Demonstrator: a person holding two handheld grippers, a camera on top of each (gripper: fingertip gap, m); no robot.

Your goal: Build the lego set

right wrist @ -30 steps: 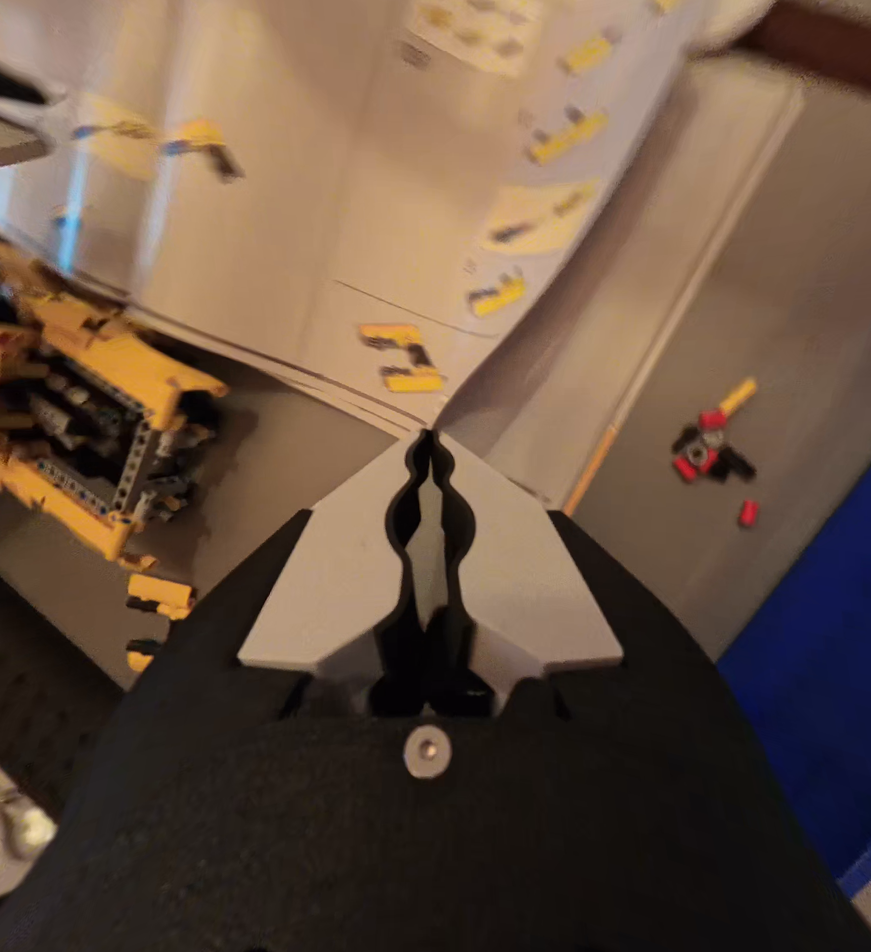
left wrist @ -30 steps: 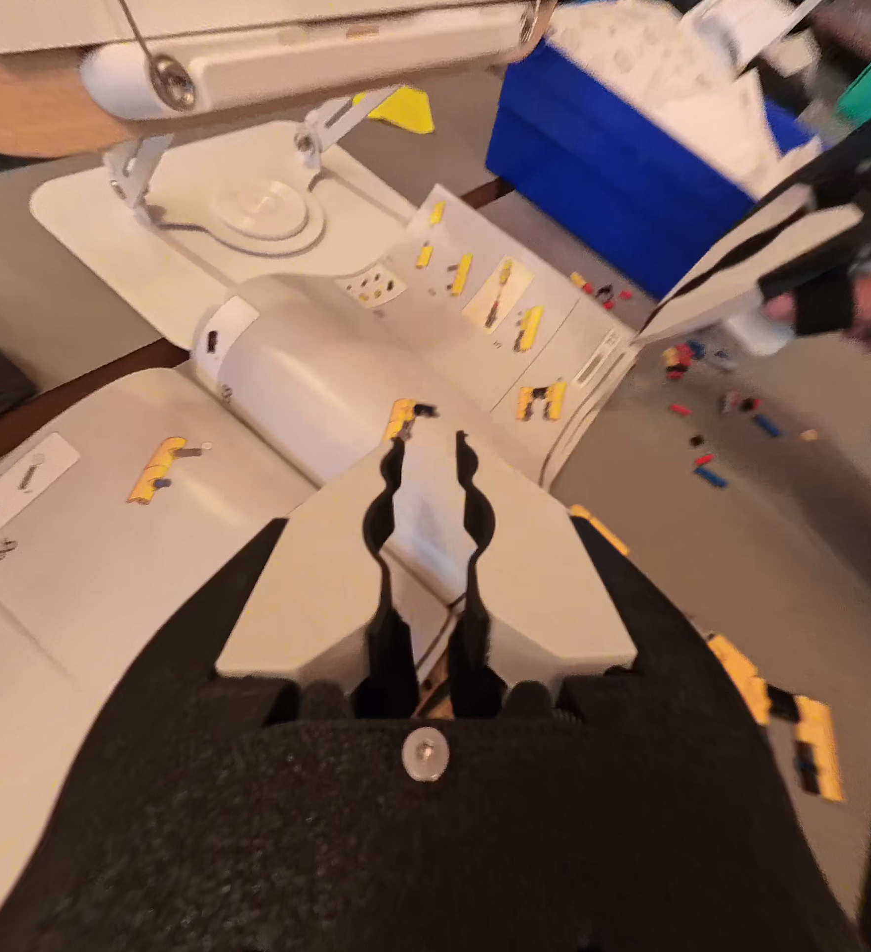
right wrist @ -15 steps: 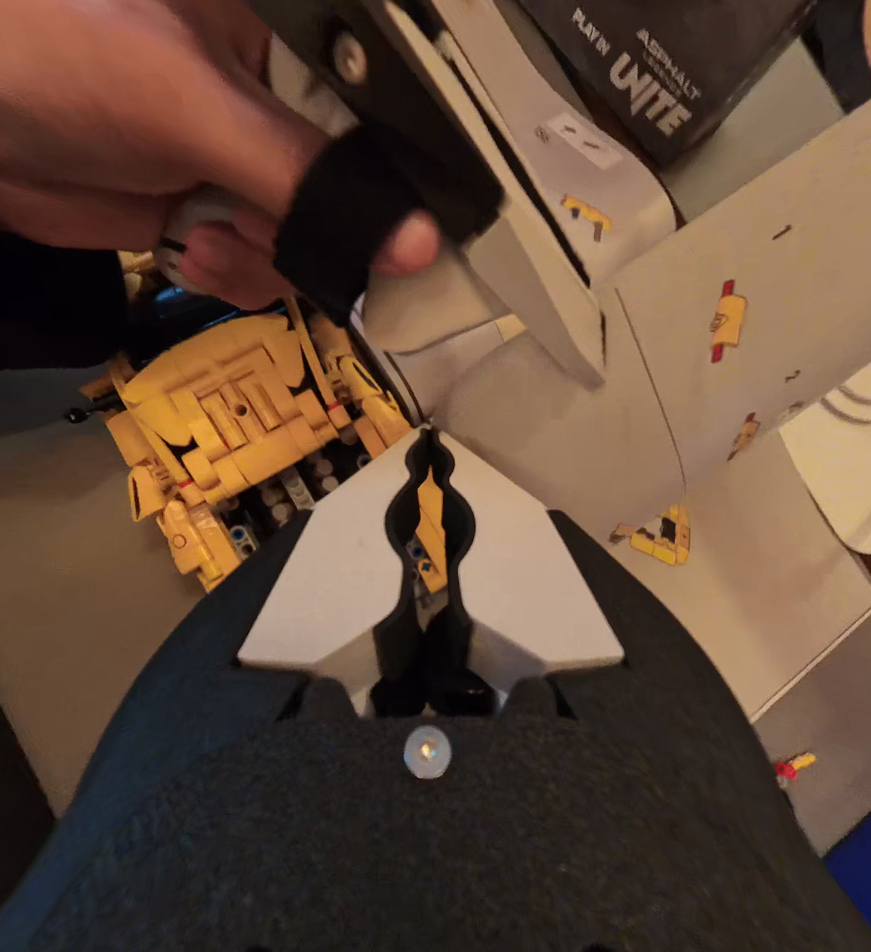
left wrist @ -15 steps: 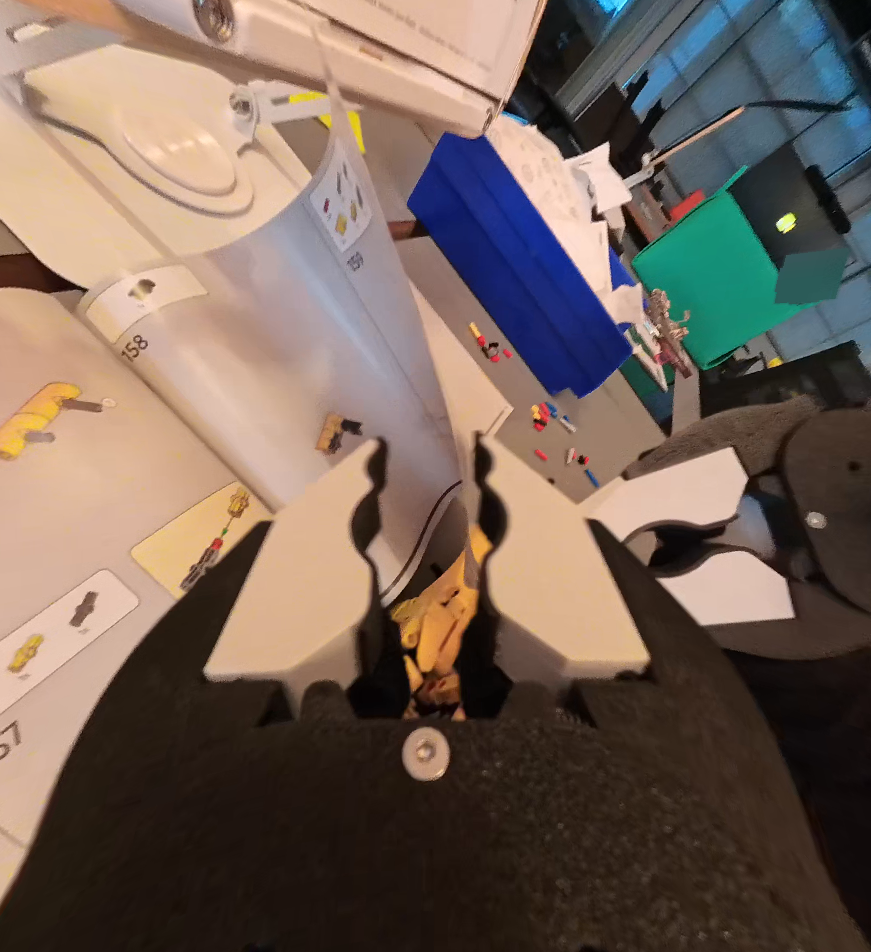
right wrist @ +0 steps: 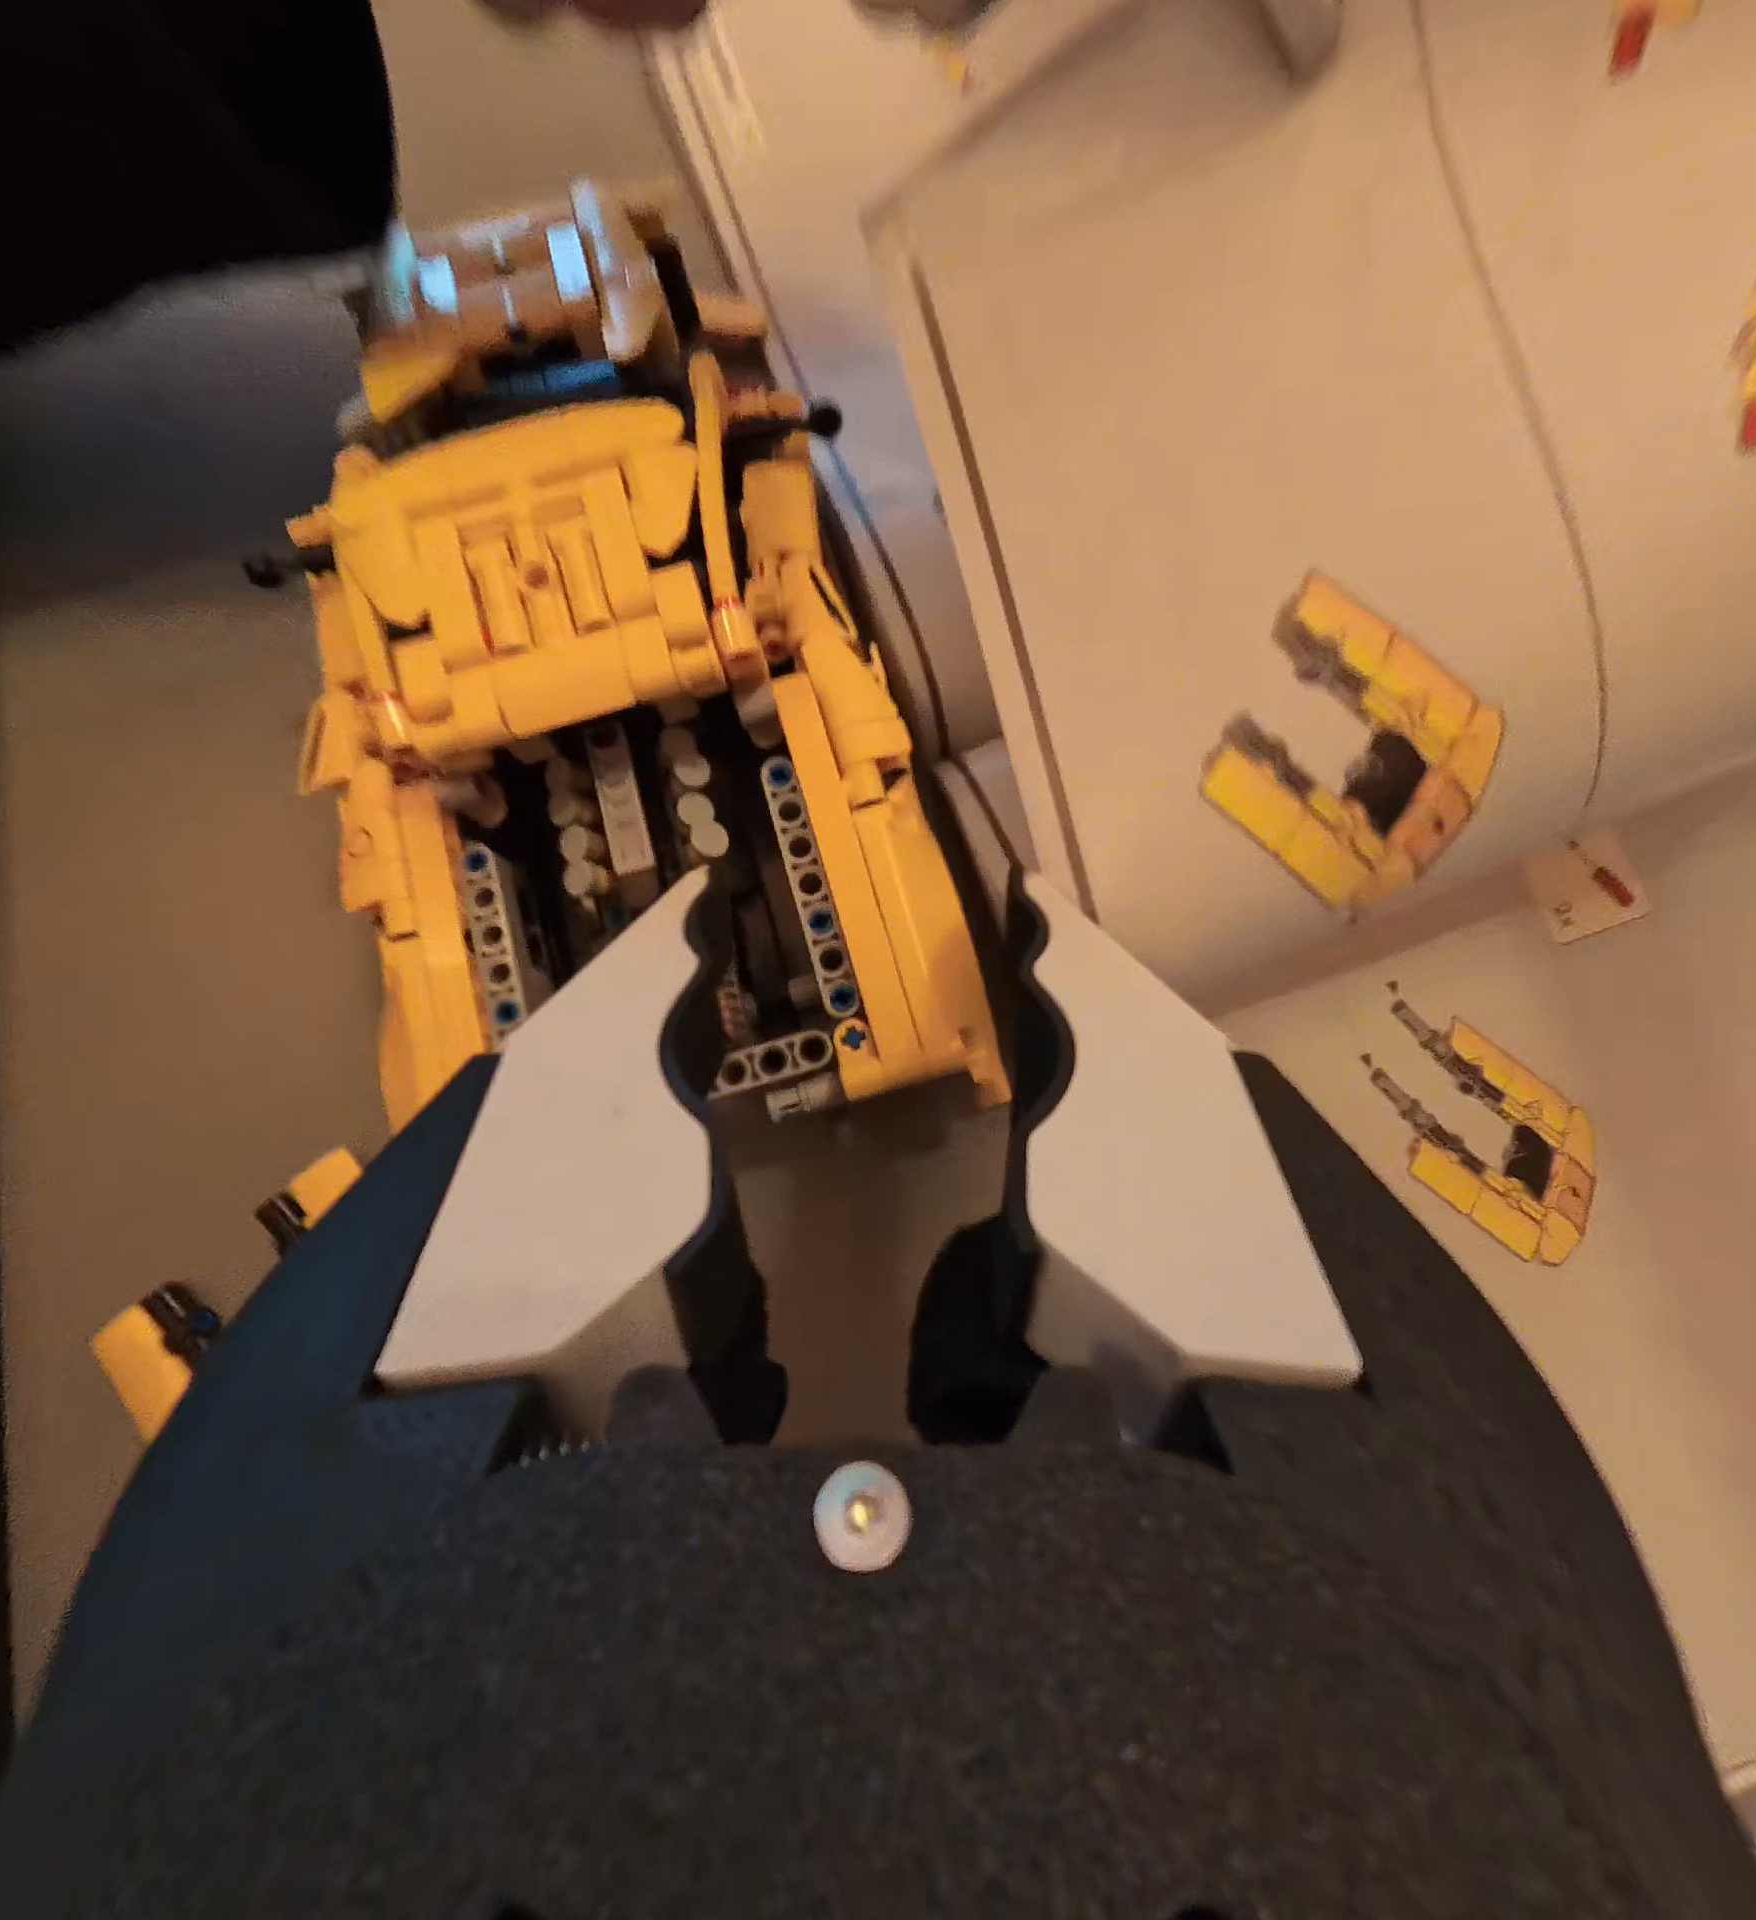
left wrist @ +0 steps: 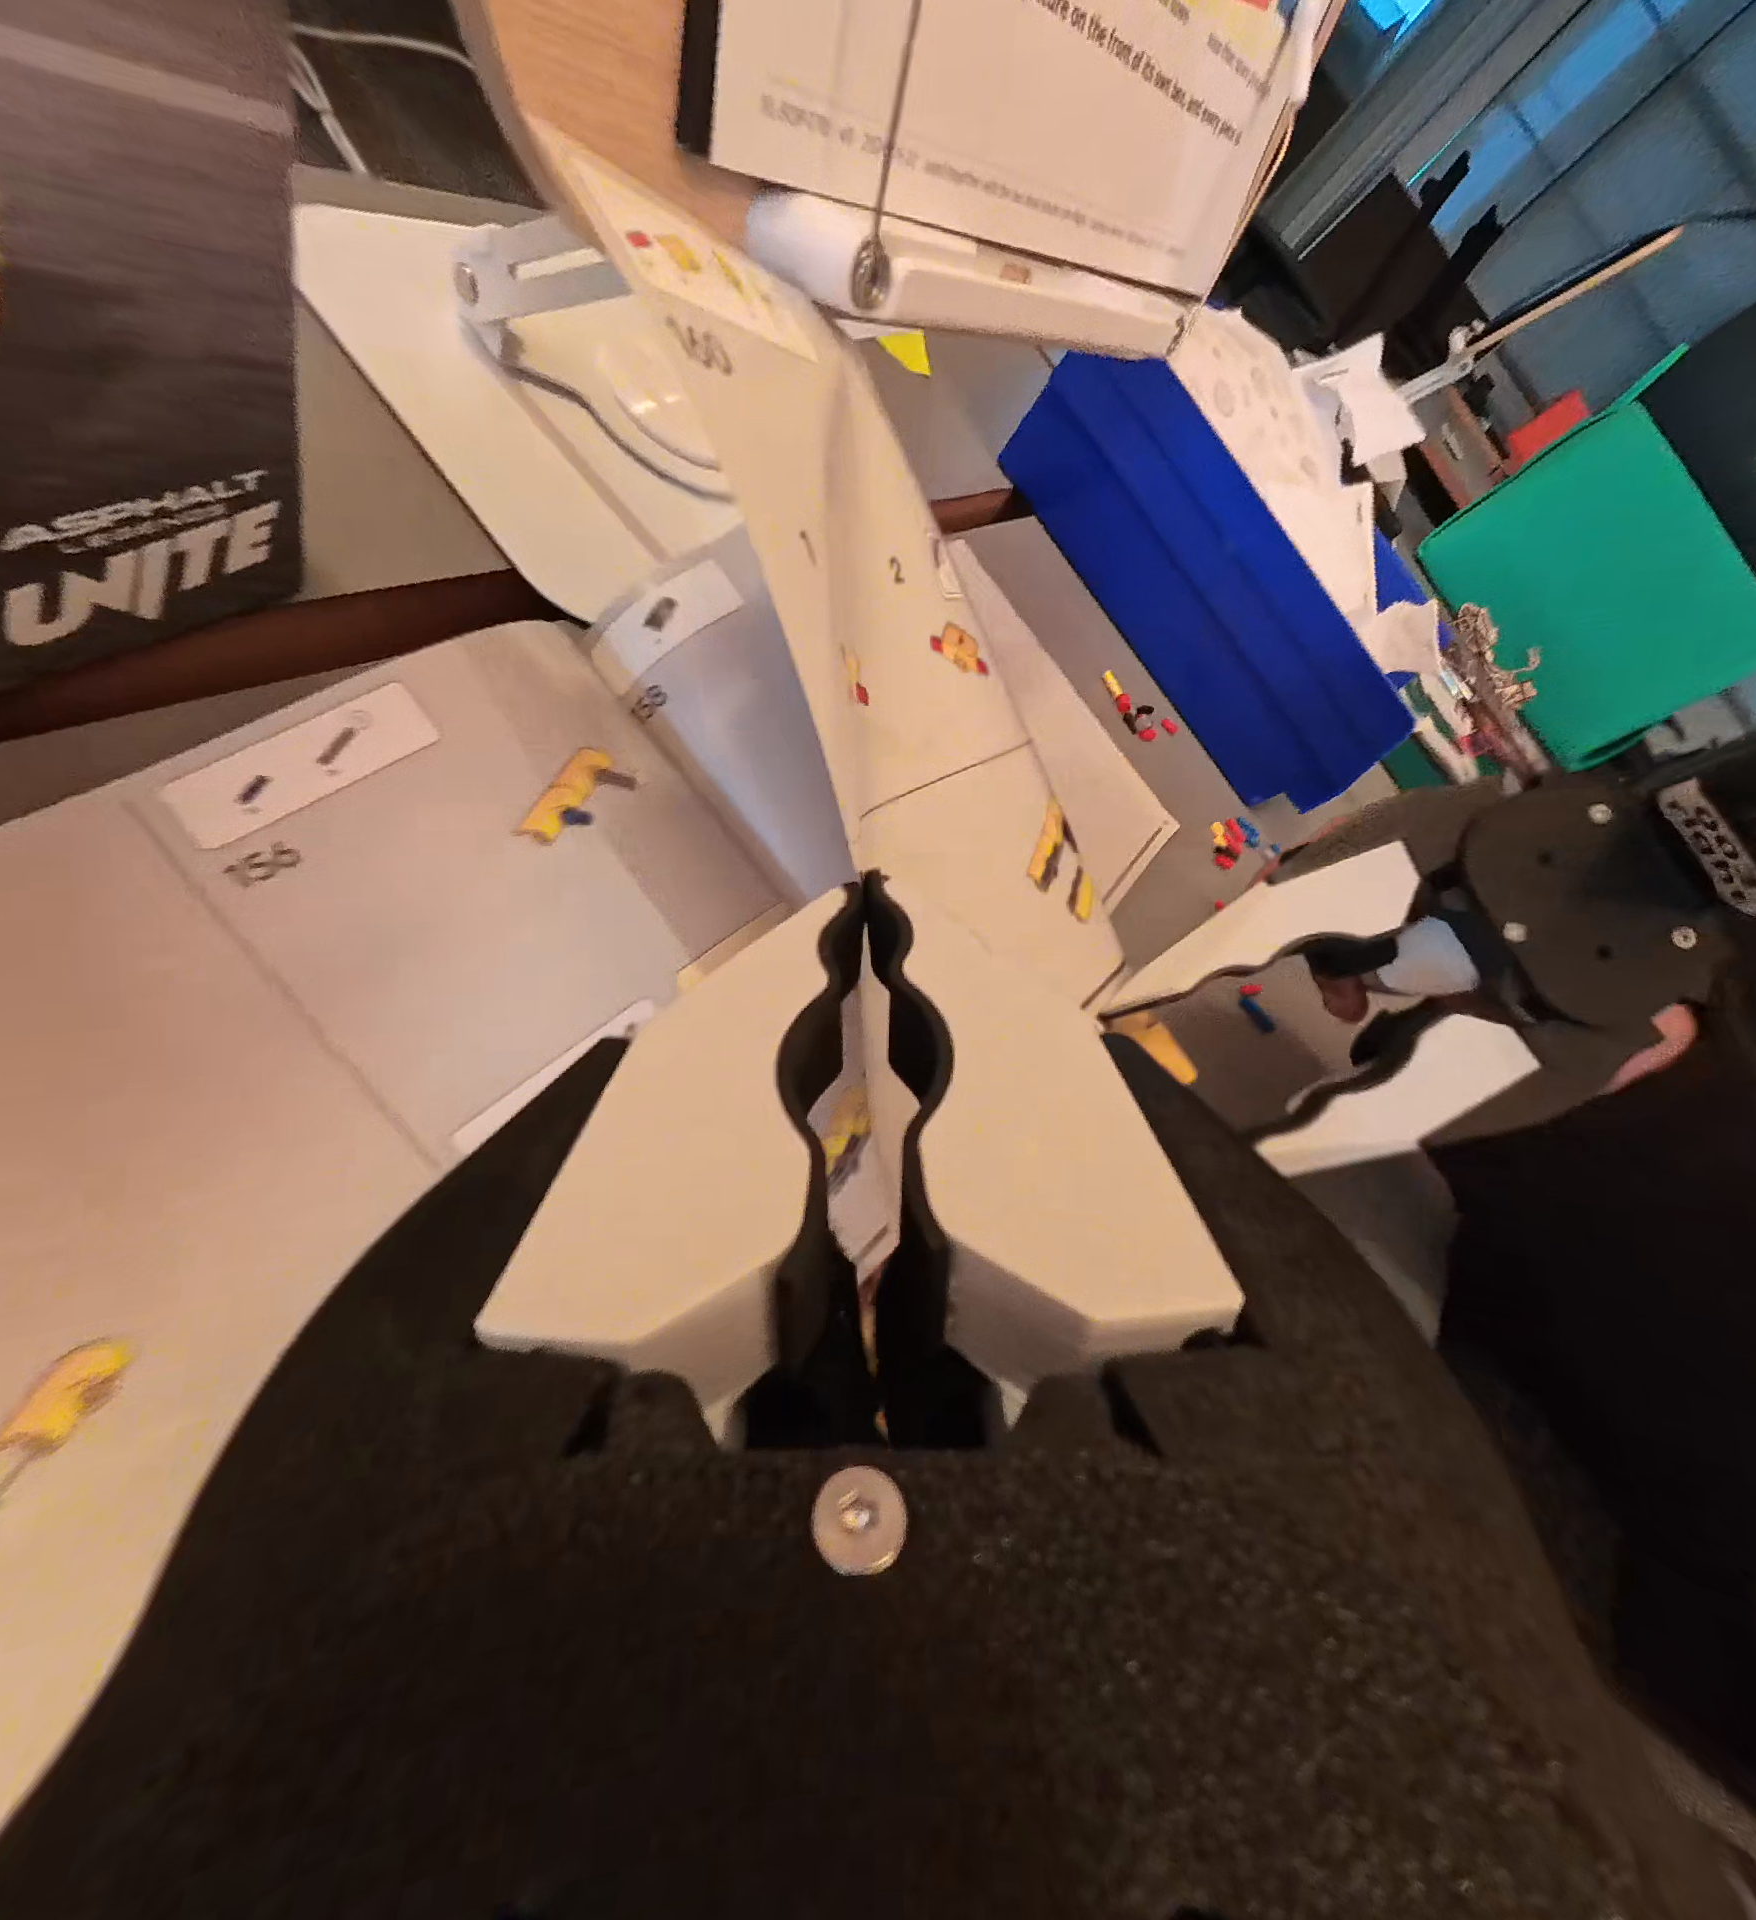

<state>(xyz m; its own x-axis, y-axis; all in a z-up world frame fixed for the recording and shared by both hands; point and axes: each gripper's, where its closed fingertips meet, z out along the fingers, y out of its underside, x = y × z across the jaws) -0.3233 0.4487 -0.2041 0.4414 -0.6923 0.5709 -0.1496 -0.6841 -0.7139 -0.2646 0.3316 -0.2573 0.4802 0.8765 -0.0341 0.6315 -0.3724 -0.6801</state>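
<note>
One lego model (right wrist: 583, 727), between right tongs (right wrist: 858, 904)

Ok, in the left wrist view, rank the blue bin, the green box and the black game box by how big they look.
1. Black game box, though it sits nearest the camera and is cut off by the frame.
2. Blue bin.
3. Green box, farther back, so its true size is unsure.

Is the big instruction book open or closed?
Open. The instruction book lies spread on the table, and the left gripper pinches one page, holding it up on edge.
</note>
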